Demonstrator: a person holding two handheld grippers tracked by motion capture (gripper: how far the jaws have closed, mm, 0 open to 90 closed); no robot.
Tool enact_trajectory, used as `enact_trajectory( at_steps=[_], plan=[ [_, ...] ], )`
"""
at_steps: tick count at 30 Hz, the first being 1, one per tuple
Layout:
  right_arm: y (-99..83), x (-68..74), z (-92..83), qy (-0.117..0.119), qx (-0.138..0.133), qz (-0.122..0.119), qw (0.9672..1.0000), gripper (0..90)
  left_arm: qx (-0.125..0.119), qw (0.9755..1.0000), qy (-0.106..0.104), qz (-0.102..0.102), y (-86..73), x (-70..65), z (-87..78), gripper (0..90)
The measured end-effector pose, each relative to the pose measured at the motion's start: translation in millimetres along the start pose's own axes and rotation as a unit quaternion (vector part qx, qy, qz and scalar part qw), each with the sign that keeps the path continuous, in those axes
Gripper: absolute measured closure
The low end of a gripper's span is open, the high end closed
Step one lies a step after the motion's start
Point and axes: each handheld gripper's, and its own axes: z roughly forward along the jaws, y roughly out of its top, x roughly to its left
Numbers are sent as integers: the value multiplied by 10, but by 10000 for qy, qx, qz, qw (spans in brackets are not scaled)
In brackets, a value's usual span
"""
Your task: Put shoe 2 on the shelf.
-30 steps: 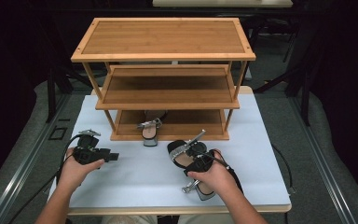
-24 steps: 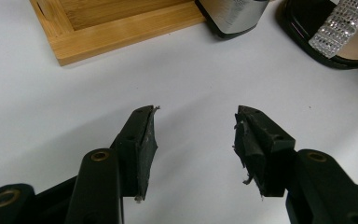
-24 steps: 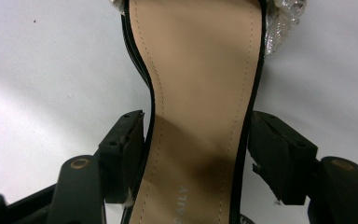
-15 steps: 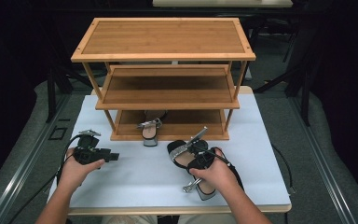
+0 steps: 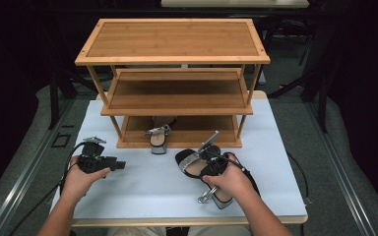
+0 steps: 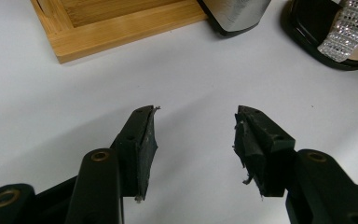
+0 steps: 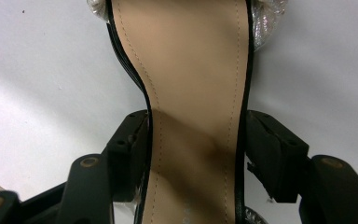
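Here, right gripper (image 7: 193,154) straddled sandal (image 7: 191,93) waist, jaws closing, pads touching both edges; sandal's long axis ran up frame. Left gripper (image 6: 193,140) open, empty, lower left of high view.

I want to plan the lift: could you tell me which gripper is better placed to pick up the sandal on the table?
Right: the right gripper straddles the sandal, jaws closing on its waist. The left gripper hangs open over bare table.

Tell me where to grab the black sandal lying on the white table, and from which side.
Take the black sandal across its narrow waist, between the glittery toe strap and the heel, coming from above and behind the heel end. The sole is slimmest there, so both pads fit its edges. The right hand-held gripper has just been closing exactly there, jaws straddling the insole, apparently at its edges.
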Motion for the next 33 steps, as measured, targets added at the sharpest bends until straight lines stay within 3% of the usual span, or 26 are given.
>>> enact_trajectory(
  at_steps=[5,10,25,27,33],
  plan=[
    [0,-25,2,148,197,268,9993,402,-23,10000,8,-31,-4,11,-1,480],
    [-7,-30,-4,194,310,276,9990,404,8,10000,-1,-15,-4,4,12,480],
    [-7,14,-17,56,515,108,9986,399,34,10000,9,-30,-9,8,27,478],
    [-11,7,4,21,616,-4,9981,391,35,10000,11,-23,-9,7,32,478],
    [-24,-9,16,154,655,45,9977,400,38,10000,-4,-11,-9,3,38,478]
  ],
)
